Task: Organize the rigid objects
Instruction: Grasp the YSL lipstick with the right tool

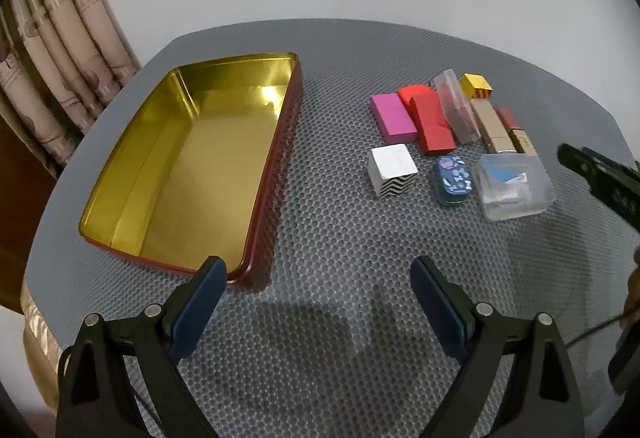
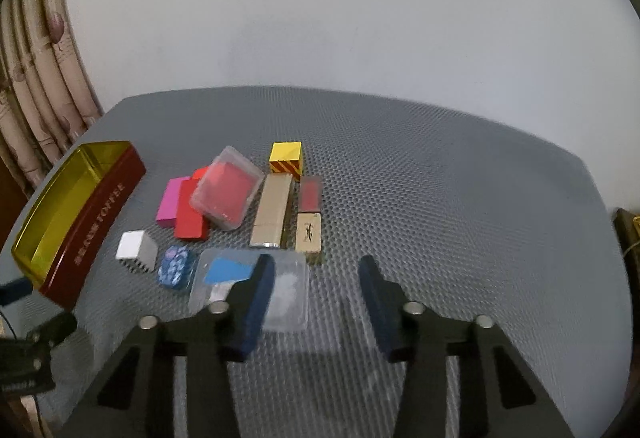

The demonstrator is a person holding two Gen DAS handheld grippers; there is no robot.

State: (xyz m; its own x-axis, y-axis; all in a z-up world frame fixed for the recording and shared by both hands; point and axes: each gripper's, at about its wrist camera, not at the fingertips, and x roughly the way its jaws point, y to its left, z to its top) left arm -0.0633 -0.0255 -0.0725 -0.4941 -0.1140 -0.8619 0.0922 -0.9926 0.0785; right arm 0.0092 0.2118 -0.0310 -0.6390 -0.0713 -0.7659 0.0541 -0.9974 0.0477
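Observation:
A red tin with a gold inside (image 1: 188, 158) lies open on the left of the grey mat; it also shows in the right wrist view (image 2: 80, 214). To its right lie several small boxes: a pink one (image 1: 392, 117), a red one (image 1: 432, 124), a white one with a zigzag side (image 1: 392, 169), a small blue tin (image 1: 452, 180), a clear case (image 1: 512, 184), a yellow cube (image 1: 476, 85) and a gold lipstick box (image 1: 490, 126). My left gripper (image 1: 318, 274) is open and empty near the tin's front corner. My right gripper (image 2: 316, 278) is open and empty, just short of the clear case (image 2: 248, 290).
A second clear case (image 2: 226, 190) leans on the red boxes. A red and gold lipstick (image 2: 309, 214) lies beside the gold box. A curtain (image 1: 60, 70) hangs behind the table on the left. The mat's edge (image 1: 52, 198) runs close to the tin's left side.

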